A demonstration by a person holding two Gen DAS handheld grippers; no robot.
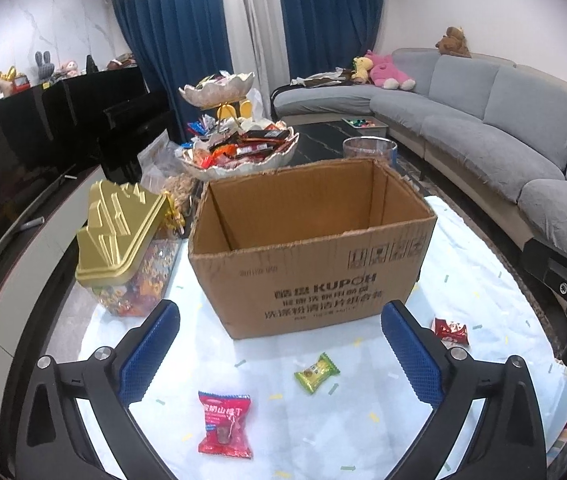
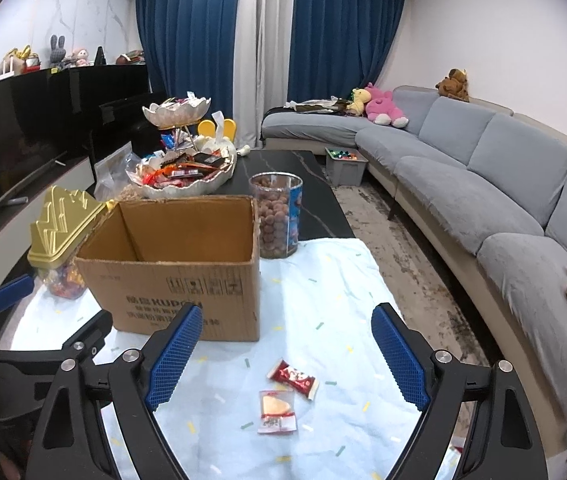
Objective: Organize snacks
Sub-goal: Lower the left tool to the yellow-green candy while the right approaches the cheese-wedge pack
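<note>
On the pale cloth [image 1: 267,364] in front of the cardboard box [image 1: 307,256], both grippers hover with their jaws spread wide and nothing between the pads.

The left gripper [image 1: 283,360] is released; its blue fingers [image 1: 149,354] touch no snack. Between them, nearer than the box, lie a red snack packet [image 1: 225,424] and a green candy [image 1: 317,372], both flat on the cloth and apart from each other. A small red wrapper [image 1: 449,330] lies beside the right finger, at the box's right front corner, and this finger partly covers it.

The right gripper [image 2: 285,354] is also released, and its blue pads [image 2: 173,360] hold nothing. Between them, in front of the box's right corner, the same small red wrapper [image 2: 293,378] lies just beside a clear packet with an orange piece inside [image 2: 277,412]; whether the two touch I cannot tell.

The box stands upright and open, and its visible inside looks empty; its near wall hides part of the floor. Left of the box stands a jar with a gold lid [image 1: 121,232]. Behind the box are a tiered dish of snacks [image 1: 239,148] and a clear tub of brown balls [image 2: 275,216], which the box partly hides in the left view. The printing on the packets is too blurred to read.
</note>
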